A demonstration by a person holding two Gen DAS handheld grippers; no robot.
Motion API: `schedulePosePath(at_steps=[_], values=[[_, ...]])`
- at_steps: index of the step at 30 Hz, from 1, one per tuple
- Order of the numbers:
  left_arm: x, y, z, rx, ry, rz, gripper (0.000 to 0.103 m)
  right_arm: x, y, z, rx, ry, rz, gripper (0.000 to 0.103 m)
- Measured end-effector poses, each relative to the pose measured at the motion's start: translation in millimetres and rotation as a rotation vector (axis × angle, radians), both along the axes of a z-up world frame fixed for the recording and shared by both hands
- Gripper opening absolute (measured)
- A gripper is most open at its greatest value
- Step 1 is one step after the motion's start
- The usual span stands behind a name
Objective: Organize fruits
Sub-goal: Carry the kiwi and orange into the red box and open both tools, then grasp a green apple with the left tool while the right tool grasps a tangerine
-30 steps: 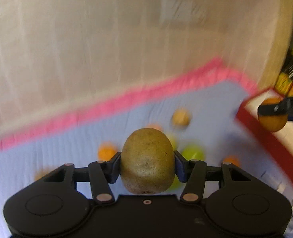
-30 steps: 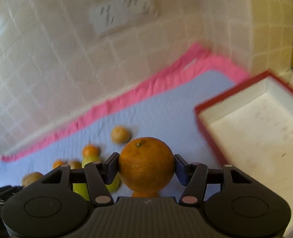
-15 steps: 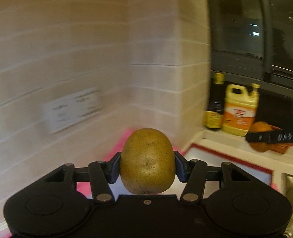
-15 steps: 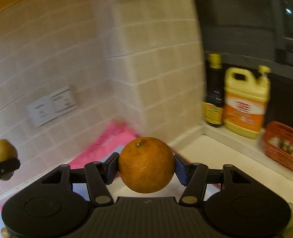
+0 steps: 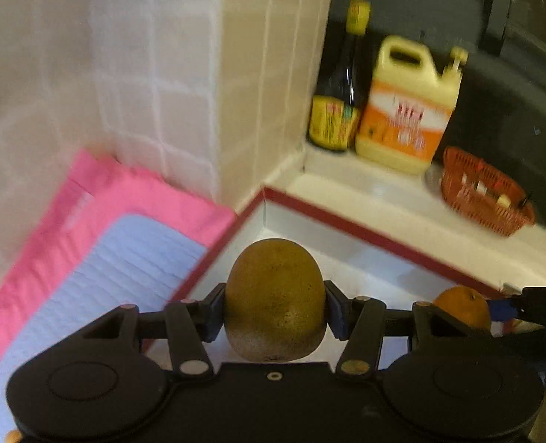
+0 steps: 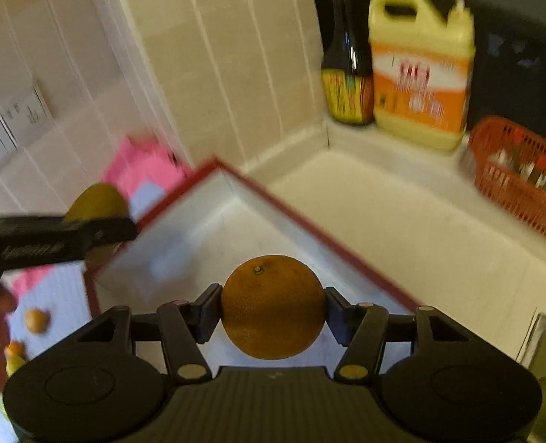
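Nearest the left wrist camera, the left gripper [image 5: 275, 308] is clenched on a brown kiwi [image 5: 275, 299], its two pads pressing the fruit's sides. The kiwi hangs over the near corner of a white tray with a dark red rim [image 5: 365, 234]. To the left of the tray lies a pale blue mat with a pink border [image 5: 132, 258]

In the right wrist view, the right gripper [image 6: 273, 312] is clenched on an orange [image 6: 273, 306], stem end up, held above the same tray's white floor. A few small fruits [image 6: 36, 320] lie on the mat at the far left

Farther back, on the white counter [image 6: 402, 229] against the tiled wall [image 6: 236, 74], stand a dark bottle [image 6: 345, 70] and just beside it a yellow jug with an orange label [image 6: 420, 70]. A red mesh basket [image 6: 520, 173] sits to their right
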State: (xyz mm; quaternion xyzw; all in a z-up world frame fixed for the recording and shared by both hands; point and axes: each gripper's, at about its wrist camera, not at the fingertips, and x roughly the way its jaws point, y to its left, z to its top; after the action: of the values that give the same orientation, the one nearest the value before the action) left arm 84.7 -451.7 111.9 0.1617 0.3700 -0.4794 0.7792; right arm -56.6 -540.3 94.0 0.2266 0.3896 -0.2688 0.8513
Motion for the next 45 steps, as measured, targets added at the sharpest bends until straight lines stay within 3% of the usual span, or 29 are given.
schedulePosePath(at_steps=[9, 24, 27, 30, 38, 41, 45], values=[[15, -25, -56, 0.1, 0.059, -0.001, 0.064, 10, -10, -35, 0.017, 0.103, -0.002, 0.06], [18, -22, -69, 0.144, 0.096, 0.022, 0.066, 16, -1, -33, -0.003, 0.128, 0.043, 0.065], [20, -12, -56, 0.107, 0.106, 0.044, 0.079, 12, 3, -20, -0.019, 0.117, 0.054, 0.074], [17, 6, -36, 0.073, 0.065, 0.059, 0.079, 3, 3, 2, -0.059, 0.087, 0.043, 0.082], [3, 75, 28, -0.022, -0.055, 0.159, 0.08, -17, 34, 79, -0.365, 0.005, 0.029, 0.096], [-5, 107, 55, -0.067, -0.102, 0.198, 0.08, -25, 56, 107, -0.503, -0.066, 0.007, 0.102], [-15, 162, 84, -0.128, -0.159, 0.27, 0.081, -34, 82, 135, -0.575, -0.185, 0.007, 0.103]])
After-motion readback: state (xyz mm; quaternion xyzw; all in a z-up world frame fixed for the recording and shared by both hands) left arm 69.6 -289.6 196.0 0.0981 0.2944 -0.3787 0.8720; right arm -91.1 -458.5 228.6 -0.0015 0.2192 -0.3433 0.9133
